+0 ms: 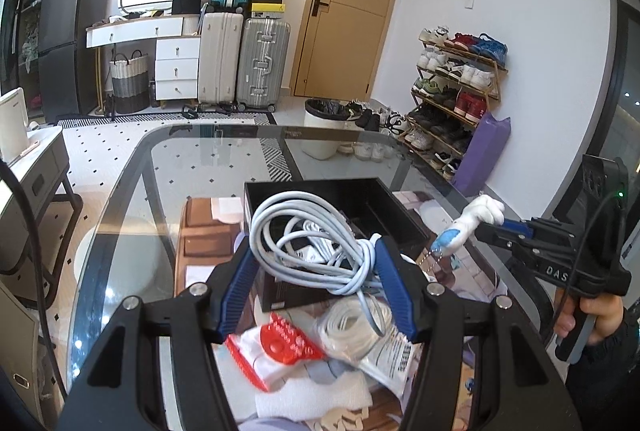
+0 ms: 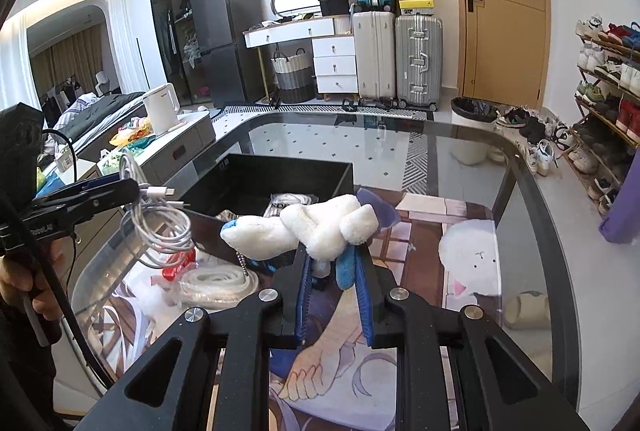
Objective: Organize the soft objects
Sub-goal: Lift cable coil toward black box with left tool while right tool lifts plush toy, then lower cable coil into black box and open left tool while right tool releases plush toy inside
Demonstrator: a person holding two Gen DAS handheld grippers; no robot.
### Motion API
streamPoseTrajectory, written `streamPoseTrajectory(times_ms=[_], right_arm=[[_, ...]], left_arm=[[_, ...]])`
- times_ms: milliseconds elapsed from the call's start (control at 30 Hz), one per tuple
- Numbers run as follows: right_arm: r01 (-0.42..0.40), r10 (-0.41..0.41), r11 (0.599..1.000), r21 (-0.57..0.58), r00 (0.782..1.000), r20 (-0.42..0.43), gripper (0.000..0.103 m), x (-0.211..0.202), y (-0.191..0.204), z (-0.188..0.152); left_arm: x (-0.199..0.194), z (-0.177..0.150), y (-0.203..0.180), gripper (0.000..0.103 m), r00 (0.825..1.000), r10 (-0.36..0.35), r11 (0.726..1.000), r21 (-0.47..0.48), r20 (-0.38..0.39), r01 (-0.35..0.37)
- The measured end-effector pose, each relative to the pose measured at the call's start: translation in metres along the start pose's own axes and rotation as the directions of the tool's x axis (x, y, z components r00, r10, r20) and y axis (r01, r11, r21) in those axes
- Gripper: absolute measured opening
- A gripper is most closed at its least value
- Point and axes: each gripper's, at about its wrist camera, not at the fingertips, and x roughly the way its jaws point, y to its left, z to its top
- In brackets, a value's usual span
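The left gripper [image 1: 314, 263] holds a coiled pale blue cable [image 1: 304, 243] between its blue pads. The jaws are partly closed and squeeze the coil, which hangs up in the air above the glass table [image 1: 192, 167]. From the right wrist view the same cable shows as a bunch of white loops with a small plug [image 2: 160, 191] at the top.

The right gripper [image 2: 332, 271] is clenched tight on a small white plush toy [image 2: 316, 227] with blue patches. The toy sticks out past the fingertips and is also lifted off the table. A little metal chain [image 2: 242, 263] dangles from it.

A black box [image 1: 320, 199] with an open top sits on the table, just behind both held things. Some white packets lie inside it.

Below the left gripper there is a messy pile on a picture mat [image 2: 436, 231]: a red and white packet [image 1: 276, 351], a bag with a rolled white cable [image 1: 360, 331], and a white folded cloth [image 1: 312, 399].

A hand [image 1: 596, 315] grips the handle of the right gripper, and another hand [image 2: 24, 283] grips the left one.

A trash bin [image 2: 472, 135] and a shoe rack [image 1: 460, 83] stand beyond the table.
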Motion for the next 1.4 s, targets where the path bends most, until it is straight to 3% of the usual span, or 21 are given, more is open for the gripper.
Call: streamPoseTrajectory(times_ms=[533, 1400], right_arm=[[0.034, -0.033, 0.999, -0.024, 0.999, 0.028, 0.020, 0.014, 0.012, 0.027], [0.088, -0.089, 0.992, -0.095, 0.996, -0.003, 0.020, 0.055, 0.016, 0.049]], left_arm=[[0.024, 0.026, 0.009, 0.059, 0.999, 0.019, 1.000, -0.001, 0.027, -0.019], [0.072, 0.033, 0.018, 0.059, 0.999, 0.052, 0.998, -0.038, -0.001, -0.052]])
